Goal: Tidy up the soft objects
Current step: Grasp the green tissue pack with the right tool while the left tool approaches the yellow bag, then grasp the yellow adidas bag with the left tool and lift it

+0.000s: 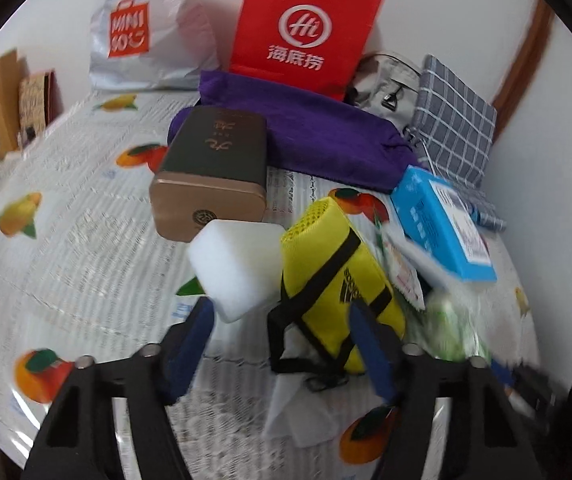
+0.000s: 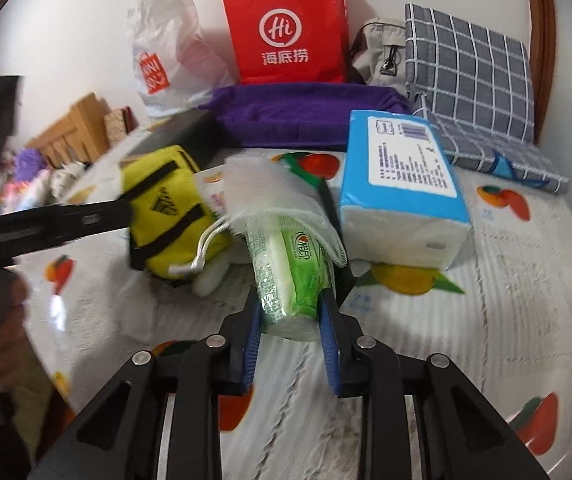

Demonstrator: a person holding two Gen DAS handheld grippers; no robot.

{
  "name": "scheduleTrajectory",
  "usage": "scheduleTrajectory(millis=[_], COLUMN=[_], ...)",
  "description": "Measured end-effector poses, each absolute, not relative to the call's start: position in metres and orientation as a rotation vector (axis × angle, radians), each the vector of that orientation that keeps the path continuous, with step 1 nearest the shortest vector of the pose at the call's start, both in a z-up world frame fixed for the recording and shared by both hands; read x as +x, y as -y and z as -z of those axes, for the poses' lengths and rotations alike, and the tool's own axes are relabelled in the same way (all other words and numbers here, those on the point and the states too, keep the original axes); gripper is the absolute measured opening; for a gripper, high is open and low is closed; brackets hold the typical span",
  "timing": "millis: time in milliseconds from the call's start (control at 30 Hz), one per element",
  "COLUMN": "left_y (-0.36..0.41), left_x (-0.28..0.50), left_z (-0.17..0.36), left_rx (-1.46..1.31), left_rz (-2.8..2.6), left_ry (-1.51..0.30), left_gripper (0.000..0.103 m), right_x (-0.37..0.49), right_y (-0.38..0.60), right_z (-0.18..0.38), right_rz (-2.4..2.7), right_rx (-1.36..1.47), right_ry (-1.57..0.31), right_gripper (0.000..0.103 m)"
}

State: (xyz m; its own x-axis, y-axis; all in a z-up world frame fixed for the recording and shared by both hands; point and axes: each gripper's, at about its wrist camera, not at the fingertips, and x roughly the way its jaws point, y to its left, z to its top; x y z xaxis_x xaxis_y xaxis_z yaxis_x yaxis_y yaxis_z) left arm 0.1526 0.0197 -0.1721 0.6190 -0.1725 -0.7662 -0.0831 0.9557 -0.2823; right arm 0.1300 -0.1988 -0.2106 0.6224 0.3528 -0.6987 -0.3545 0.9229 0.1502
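The green tissue pack (image 2: 286,276) lies lengthwise away from the right wrist camera, its near end clamped between the 2 blue pads of the right gripper (image 2: 291,320), its far end tucked under a white mesh pouch (image 2: 276,192); it bears a small red-and-green logo I cannot read. To its left the yellow pouch (image 1: 338,276) lies with its long axis running away and slightly leftward from the left camera, black straps across it and a black 3-stripe Adidas mark on its side. The left gripper (image 1: 282,340) stands with jaws apart around the pouch's near end, the pads not visibly pressing, a white foam block (image 1: 238,268) just beyond its left pad. Right of the green pack sits a blue-and-white tissue brick (image 2: 402,196) with a printed label too small to read. Behind stand a red paper bag (image 2: 290,28) marked "Hi" with Chinese characters, a white Miniso bag (image 1: 142,36), a purple cloth (image 1: 318,132), a brown tin box (image 1: 214,172) and a grey checked cushion (image 2: 470,76). Everything rests on a white fruit-print sheet (image 2: 526,272) against a pale wall.
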Motion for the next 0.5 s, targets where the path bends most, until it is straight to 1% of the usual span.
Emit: scheduleTrajectory(millis=[133, 167, 233, 300, 333, 367, 400, 500], left_y=[-0.020, -0.020, -0.020, -0.021, -0.021, -0.022, -0.023, -0.025], left_x=[0.159, 0.160, 0.162, 0.162, 0.162, 0.161, 0.160, 0.154], left_z=[0.176, 0.176, 0.176, 0.177, 0.178, 0.179, 0.179, 0.178], left_rx=[-0.322, -0.325, -0.331, -0.344, -0.355, -0.368, -0.371, -0.352], left_rz=[0.057, 0.054, 0.063, 0.087, 0.102, 0.116, 0.127, 0.140], left_ry=[-0.903, -0.904, -0.904, -0.911, -0.917, -0.925, -0.928, -0.926], left_gripper=[0.064, 0.062, 0.051, 0.031, 0.024, 0.014, 0.008, 0.007], right_x=[0.117, 0.114, 0.108, 0.104, 0.102, 0.101, 0.100, 0.097], right_y=[0.209, 0.213, 0.220, 0.226, 0.229, 0.231, 0.233, 0.242], right_z=[0.209, 0.208, 0.206, 0.205, 0.204, 0.204, 0.204, 0.205], right_rz=[-0.443, -0.454, -0.473, -0.485, -0.483, -0.478, -0.469, -0.431], right_rx=[0.030, 0.050, 0.080, 0.095, 0.097, 0.094, 0.089, 0.084], right_ry=[-0.826, -0.830, -0.834, -0.835, -0.833, -0.833, -0.835, -0.837], right_gripper=[0.026, 0.026, 0.026, 0.026, 0.026, 0.026, 0.026, 0.026])
